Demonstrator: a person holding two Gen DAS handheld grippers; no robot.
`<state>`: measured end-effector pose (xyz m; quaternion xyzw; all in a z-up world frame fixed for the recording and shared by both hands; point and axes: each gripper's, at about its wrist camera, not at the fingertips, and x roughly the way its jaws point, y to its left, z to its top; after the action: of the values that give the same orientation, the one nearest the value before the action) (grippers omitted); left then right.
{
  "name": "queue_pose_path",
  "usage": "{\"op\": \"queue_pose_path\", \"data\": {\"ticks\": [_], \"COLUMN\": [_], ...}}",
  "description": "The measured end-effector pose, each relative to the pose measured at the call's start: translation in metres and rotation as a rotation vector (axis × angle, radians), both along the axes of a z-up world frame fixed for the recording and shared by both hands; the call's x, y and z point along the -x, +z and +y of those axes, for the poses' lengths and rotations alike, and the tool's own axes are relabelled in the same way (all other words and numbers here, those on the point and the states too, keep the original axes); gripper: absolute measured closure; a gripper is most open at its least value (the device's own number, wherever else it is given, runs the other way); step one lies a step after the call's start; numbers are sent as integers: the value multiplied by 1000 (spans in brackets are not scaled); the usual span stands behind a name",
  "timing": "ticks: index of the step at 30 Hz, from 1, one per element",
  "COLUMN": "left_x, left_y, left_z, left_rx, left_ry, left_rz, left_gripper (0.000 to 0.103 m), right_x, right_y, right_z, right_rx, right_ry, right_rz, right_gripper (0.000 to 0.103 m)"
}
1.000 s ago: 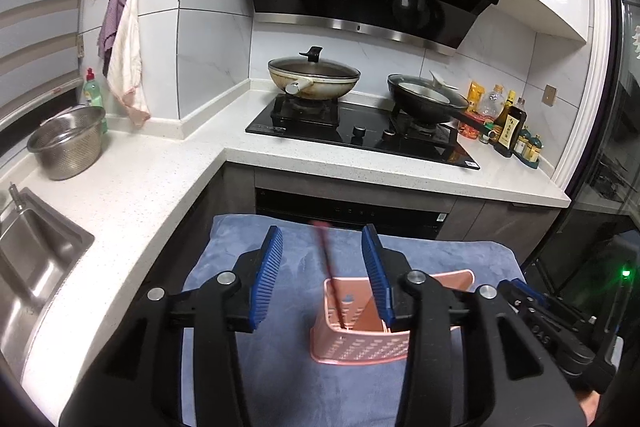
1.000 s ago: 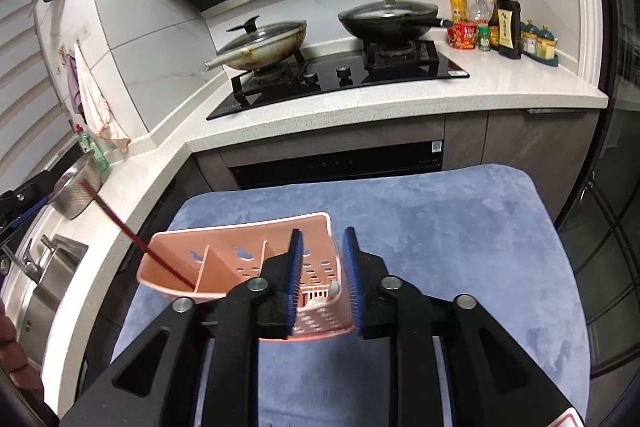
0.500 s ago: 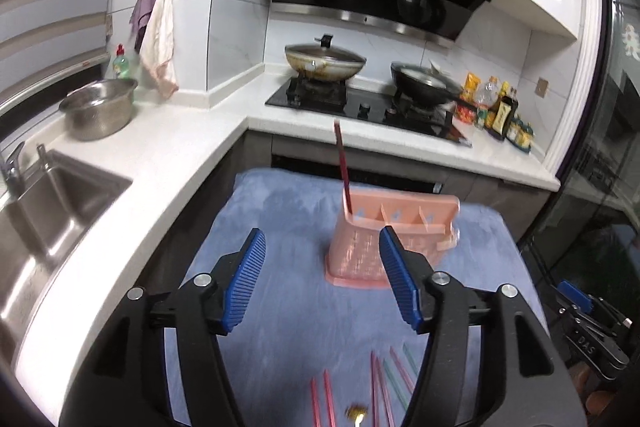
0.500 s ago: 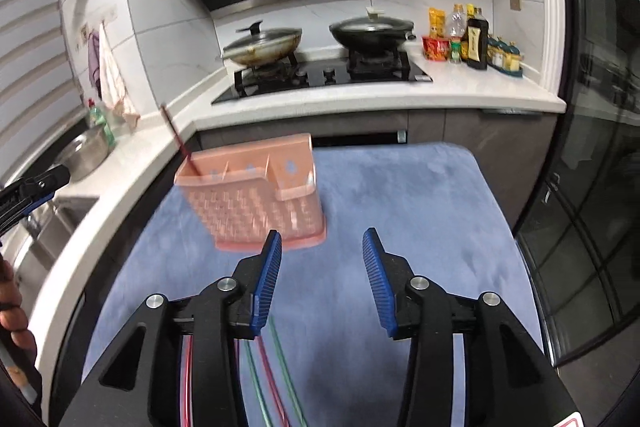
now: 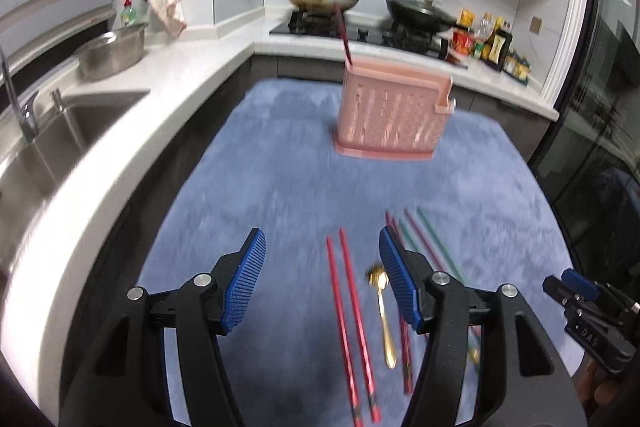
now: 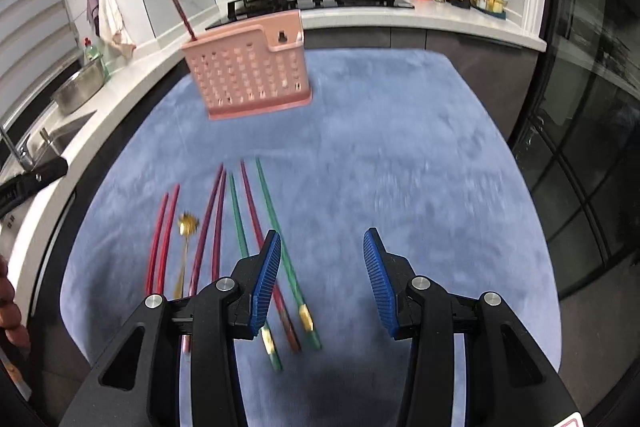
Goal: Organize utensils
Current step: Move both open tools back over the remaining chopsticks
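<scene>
1. A pink slotted utensil caddy (image 6: 250, 69) stands upright toward the far edge of the blue mat (image 6: 400, 155), left of its middle in the right wrist view. One dark red chopstick (image 6: 183, 18) already leans out of its left end compartment.

2. The rest of the utensils lie loose near the near edge of the mat, roughly parallel and pointing at the caddy: a bright red pair of chopsticks (image 5: 348, 311) at the left, a small gold spoon (image 5: 383, 307) just beside them, then a maroon pair (image 6: 210, 227), two green chopsticks (image 6: 280, 239) and another red one (image 6: 260, 239) between the greens.

3. The left gripper (image 5: 322, 281) hovers over the red pair and the spoon with its jaws spread wide, nothing between them. The right gripper (image 6: 322, 283) hovers above bare mat just right of the green chopsticks, jaws likewise spread and empty.

4. By the look of it the step in hand is reaching for the next utensil; one piece is stowed and most of the work remains.

5. The next move likely calls for lowering one gripper onto a single chopstick or pair, closing the pads across the thin shaft without dragging its neighbours, then carrying it to a compartment.

6. The sticks lie close together on soft pile, so picking just one cleanly may be fiddly.
</scene>
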<state>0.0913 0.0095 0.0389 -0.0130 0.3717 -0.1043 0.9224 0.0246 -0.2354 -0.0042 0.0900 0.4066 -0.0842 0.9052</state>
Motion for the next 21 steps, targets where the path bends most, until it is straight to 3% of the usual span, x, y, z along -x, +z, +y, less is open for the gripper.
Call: {"op": "queue_pose_path", "data": {"ticks": [11, 21], "left_x": [54, 71], "left_y": [-54, -77], "left_z": [6, 3], "left_rx": [-33, -49], "left_ry": [-27, -65], "left_rz": [125, 207], "left_gripper": [44, 39], "right_x": [36, 48], "right_y": [-29, -45], "right_z": [13, 22], "right_rx": [-34, -40], "right_ry": [-5, -3], "right_rz": [58, 97], "right_gripper": [60, 60]}}
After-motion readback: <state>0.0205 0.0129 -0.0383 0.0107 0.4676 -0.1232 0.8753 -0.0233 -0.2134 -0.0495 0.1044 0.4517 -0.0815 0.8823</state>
